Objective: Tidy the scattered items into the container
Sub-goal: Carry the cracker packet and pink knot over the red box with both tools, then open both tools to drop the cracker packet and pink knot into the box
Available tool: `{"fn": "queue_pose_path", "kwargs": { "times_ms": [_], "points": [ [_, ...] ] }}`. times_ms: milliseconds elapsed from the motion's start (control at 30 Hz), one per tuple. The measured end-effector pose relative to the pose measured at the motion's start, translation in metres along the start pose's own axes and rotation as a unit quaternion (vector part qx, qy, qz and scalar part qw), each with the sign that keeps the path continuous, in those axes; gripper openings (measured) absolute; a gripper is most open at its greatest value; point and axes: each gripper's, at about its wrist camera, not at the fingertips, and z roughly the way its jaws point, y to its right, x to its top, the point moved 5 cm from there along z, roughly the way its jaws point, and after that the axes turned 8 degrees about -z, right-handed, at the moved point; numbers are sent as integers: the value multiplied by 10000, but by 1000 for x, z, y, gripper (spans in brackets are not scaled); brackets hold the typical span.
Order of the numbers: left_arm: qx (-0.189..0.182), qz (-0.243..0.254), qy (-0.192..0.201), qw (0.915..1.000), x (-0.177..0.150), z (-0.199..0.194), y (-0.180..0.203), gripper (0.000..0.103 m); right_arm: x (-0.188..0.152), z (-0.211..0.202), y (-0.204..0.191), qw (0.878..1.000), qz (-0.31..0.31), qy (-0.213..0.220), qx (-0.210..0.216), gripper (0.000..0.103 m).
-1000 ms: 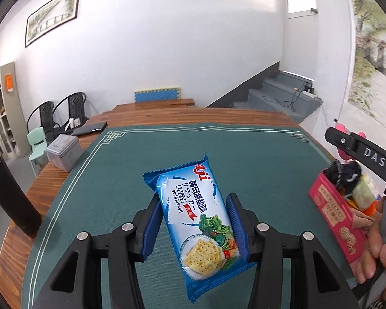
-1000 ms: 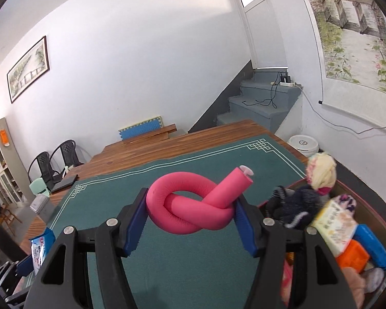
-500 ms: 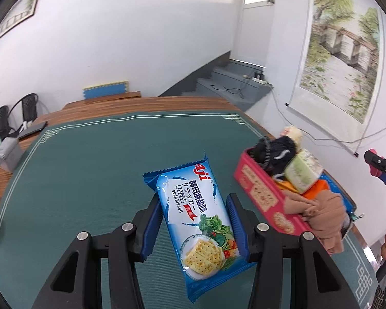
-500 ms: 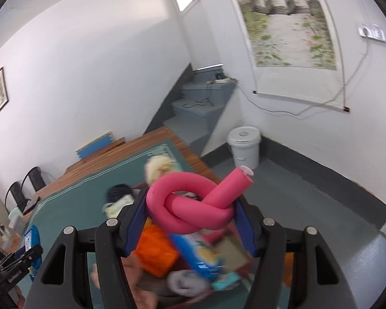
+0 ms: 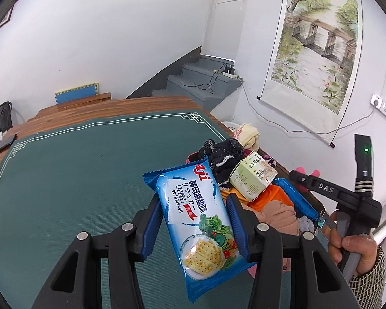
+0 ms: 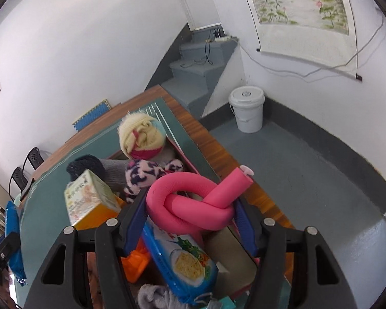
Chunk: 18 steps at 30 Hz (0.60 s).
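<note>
On the green felt worktop (image 5: 64, 180), at its far right edge, a red container (image 6: 190, 166) heaped with knitted and fleecy soft things, a cardboard carton (image 6: 90, 200) and a glossy blue packet. Directly under the right tongs (image 6: 190, 213), so nearer to that hand; only a release needed, by the look of it. Right tongs pinching a knotted pink foam tube (image 6: 193, 203), spongy and round in section, free end pointing far and right. Left tongs (image 5: 195, 228) clamped on a slick blue soda biscuit packet (image 5: 198, 219), flat and oblong, long axis running near to far between the pads, container lying just beyond and to the right.
</note>
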Motion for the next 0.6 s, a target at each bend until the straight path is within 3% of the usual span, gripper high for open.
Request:
{"fn": "queue_pose_path", "kwargs": {
  "times_ms": [200,333,600],
  "points": [
    [-237,76,-42,9997,3,11,19,52,-5,-3,14,9989,264,111,360,76],
    [-432,97,-78,9990,1,14,30,52,-4,-14,18,9960,501,330,662,77],
    [-986,228,-229,9946,1,22,64,52,7,-45,27,9897,815,1074,473,77]
  ]
}}
